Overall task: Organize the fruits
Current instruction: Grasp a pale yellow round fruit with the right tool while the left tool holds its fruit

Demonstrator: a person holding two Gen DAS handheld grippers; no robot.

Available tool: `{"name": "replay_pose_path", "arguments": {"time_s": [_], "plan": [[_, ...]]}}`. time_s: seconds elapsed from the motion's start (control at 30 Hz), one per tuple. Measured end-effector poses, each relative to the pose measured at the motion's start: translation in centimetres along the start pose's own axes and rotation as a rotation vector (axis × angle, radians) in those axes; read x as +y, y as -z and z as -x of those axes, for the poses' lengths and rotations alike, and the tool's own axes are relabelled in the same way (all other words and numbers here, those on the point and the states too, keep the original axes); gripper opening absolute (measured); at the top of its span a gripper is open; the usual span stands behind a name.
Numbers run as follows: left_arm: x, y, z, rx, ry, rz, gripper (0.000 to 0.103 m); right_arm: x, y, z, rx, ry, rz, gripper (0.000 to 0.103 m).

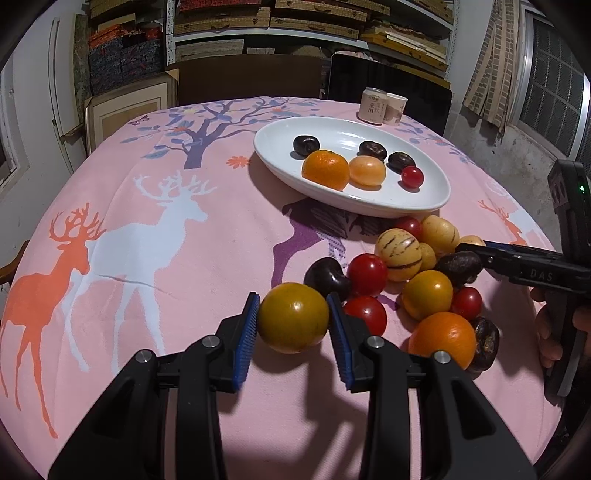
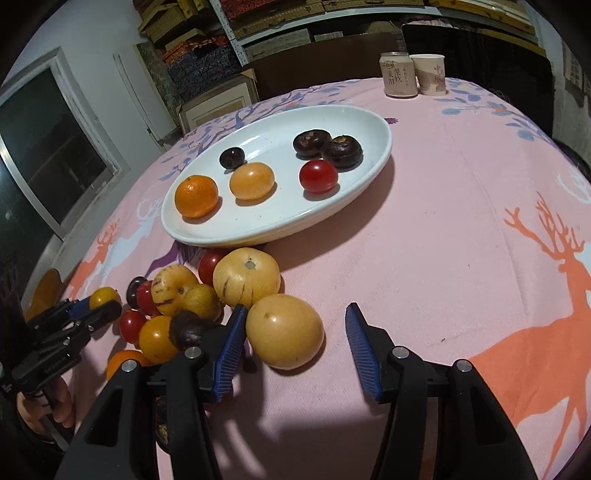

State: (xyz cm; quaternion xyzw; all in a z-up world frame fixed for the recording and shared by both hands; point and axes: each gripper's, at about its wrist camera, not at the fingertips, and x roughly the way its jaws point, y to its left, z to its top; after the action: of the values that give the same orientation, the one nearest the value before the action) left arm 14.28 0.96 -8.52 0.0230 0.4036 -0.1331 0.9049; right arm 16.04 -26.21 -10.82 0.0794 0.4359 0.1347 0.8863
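Storeroom-like home space, metal shelving (image 1: pixel 310 33) stacked with woven boxes behind the deer-print tablecloth (image 1: pixel 147 236), grated window (image 1: pixel 550 85) beside it.

Two oranges (image 1: pixel 325 169), five red tomatoes (image 1: pixel 367 275), two yellow tomatoes (image 1: pixel 293 317) and six dark fruits (image 1: pixel 327 277) show. There are four pale yellow fruits (image 2: pixel 284 330) and one pale orange fruit (image 2: pixel 252 181). One plate (image 2: pixel 280 225), one can (image 2: pixel 399 75), one cup (image 2: pixel 430 74).

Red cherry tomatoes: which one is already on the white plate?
The lone red tomato at the plate's right end, just in front of the two dark water chestnuts. The other red ones lie in the tablecloth pile.
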Motion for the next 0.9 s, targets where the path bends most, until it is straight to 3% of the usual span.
{"name": "replay_pose_path", "arguments": {"time_s": [0.03, 0.07, 0.33, 0.67, 0.77, 0.9], "plan": [[0.0, 0.0, -0.2, 0.009, 0.000, 0.002, 0.036, 0.4, 0.2, -0.1, -0.001, 0.023, 0.028, 0.053], [0.1, 0.0, -0.4, 0.018, -0.001, 0.004, 0.036, 1.0, 0.3, -0.1, 0.000, 0.035, 0.064, 0.042], [0.1, 0.0, -1.3, 0.060, -0.002, 0.009, 0.041, 1.1, 0.8, 1.0, -0.024, 0.066, 0.080, 0.041], [-0.6, 0.2, -1.8, 0.080, -0.029, -0.026, 0.048, 1.7, 1.7, 1.3, 0.014, 0.127, 0.150, 0.041], [0.0, 0.2, -1.4, 0.066, -0.021, 0.001, 0.036, 1.5, 1.8, 1.5, 0.011, 0.123, 0.137, 0.041], [-0.1, 0.2, -1.3, 0.061, -0.020, -0.003, 0.035, 1.1, 1.7, 1.6, 0.005, 0.117, 0.113, 0.041]]}}
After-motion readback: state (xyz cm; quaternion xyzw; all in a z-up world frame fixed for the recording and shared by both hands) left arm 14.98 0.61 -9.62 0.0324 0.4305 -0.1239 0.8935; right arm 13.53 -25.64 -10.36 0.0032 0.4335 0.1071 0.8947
